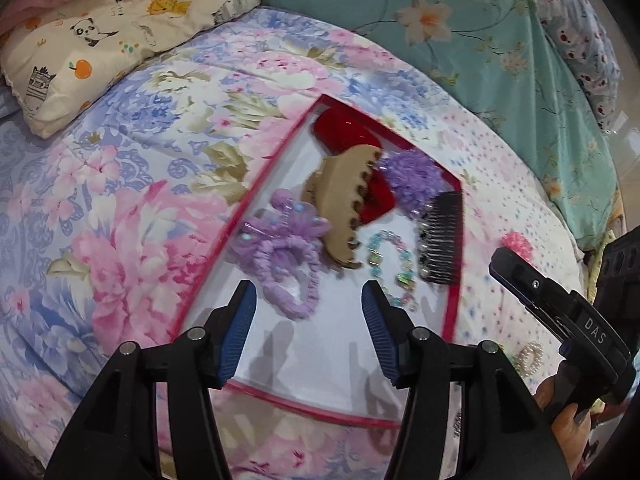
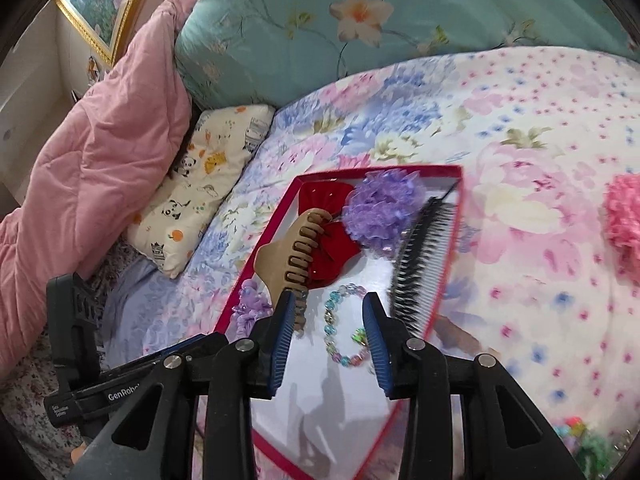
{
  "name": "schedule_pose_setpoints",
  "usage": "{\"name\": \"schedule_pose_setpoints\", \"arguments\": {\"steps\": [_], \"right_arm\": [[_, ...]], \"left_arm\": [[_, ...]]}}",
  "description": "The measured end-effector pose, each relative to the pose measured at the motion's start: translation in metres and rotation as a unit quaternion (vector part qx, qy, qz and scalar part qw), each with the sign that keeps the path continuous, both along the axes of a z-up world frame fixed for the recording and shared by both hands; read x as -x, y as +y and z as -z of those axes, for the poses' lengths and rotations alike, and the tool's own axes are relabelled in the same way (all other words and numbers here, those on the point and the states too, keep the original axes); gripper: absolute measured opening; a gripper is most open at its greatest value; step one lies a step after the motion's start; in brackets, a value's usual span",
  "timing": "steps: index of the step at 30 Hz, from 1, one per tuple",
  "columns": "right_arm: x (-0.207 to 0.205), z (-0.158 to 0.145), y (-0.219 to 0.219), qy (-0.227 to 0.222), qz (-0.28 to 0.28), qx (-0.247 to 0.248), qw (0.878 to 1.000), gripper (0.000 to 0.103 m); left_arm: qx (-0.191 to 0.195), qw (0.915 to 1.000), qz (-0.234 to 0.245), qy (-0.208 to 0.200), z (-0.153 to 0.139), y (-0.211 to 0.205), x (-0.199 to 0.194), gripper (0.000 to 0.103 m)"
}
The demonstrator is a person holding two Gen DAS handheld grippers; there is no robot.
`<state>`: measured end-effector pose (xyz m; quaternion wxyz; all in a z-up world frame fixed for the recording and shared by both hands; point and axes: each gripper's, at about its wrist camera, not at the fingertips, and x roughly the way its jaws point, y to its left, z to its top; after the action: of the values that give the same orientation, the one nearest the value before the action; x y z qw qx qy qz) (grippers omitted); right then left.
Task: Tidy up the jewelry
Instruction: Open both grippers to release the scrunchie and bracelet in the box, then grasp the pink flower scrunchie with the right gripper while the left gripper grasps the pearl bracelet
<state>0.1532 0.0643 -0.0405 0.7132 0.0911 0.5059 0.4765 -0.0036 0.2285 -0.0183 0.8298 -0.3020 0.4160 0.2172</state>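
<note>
Both grippers, left gripper (image 1: 308, 304) and right gripper (image 2: 328, 316), hang spread apart and empty over the red-rimmed tray (image 1: 454, 300). Next grab's probably the pink scrunchie (image 2: 624, 224) at right, still outside it.

This is a bedroom in a home. A bed (image 1: 120, 200) with a flowery cover fills both views, and at its far edge lie a small pillow (image 1: 100, 40) with pandas and oranges on it, a big green pillow (image 2: 360, 20) with flowers, and a soft pink blanket (image 2: 100, 140). A picture (image 2: 104, 4) in a gold frame hangs on the wall in the far left corner, and a red tray (image 2: 452, 264) of hair things sits in the middle of the bed.
</note>
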Motion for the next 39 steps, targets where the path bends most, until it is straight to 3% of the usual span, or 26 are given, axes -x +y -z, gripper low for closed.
{"name": "schedule_pose_setpoints", "arguments": {"steps": [23, 39], "right_arm": [[-0.033, 0.001, -0.184, 0.007, 0.149, 0.026, 0.988, 0.043], [-0.053, 0.014, -0.234, 0.014, 0.189, 0.041, 0.981, 0.047]], "left_arm": [[0.006, 0.9941, 0.108, 0.002, -0.012, -0.107, -0.036, 0.054], [0.009, 0.9857, 0.167, 0.017, -0.007, -0.162, -0.068, 0.054]]}}
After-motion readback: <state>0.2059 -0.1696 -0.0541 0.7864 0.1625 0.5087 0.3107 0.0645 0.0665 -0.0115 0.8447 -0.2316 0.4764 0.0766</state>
